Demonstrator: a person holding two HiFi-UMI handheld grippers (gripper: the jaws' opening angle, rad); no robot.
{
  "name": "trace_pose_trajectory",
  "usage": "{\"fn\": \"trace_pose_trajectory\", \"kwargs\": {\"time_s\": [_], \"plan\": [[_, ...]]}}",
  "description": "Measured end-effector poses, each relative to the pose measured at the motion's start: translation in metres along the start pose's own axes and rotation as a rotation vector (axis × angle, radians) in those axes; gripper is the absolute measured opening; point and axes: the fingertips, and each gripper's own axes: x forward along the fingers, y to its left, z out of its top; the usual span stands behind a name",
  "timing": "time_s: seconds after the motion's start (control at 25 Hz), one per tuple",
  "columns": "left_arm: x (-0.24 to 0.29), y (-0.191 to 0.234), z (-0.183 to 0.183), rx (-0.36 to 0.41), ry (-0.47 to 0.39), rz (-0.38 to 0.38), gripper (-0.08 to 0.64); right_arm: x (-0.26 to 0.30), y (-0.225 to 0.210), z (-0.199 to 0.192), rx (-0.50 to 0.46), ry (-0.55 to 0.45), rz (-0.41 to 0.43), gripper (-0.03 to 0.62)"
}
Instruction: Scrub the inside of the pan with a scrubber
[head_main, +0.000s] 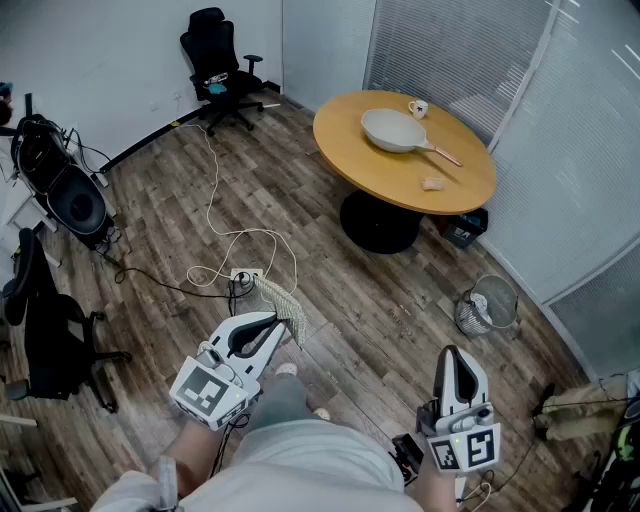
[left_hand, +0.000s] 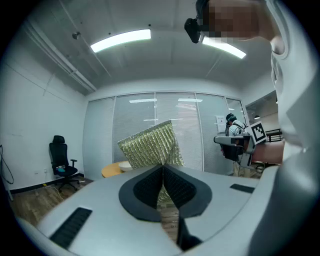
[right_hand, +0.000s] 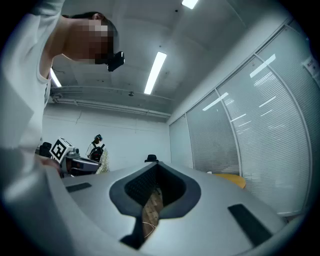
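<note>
Holding the floppy scrubber (head_main: 280, 298) tight, the left gripper (head_main: 284, 336) is far from the pan (head_main: 394, 130) on the round table (head_main: 392, 186); the right gripper (head_main: 452, 354) is closed on nothing. The scrubber might slip out on the way, since only its edge is pinched

Glittery mesh scrubber (left_hand: 150, 145), smooth wooden table (head_main: 385, 175)
</note>
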Motion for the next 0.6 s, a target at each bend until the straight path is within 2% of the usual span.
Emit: {"fn": "trace_pose_trajectory", "kwargs": {"time_s": [0.6], "plan": [[0.0028,0.0034,-0.0012,0.0,0.01,0.019,0.017,0.0027,-0.0057,0.0003,0.007,-0.008,0.001,0.018]]}}
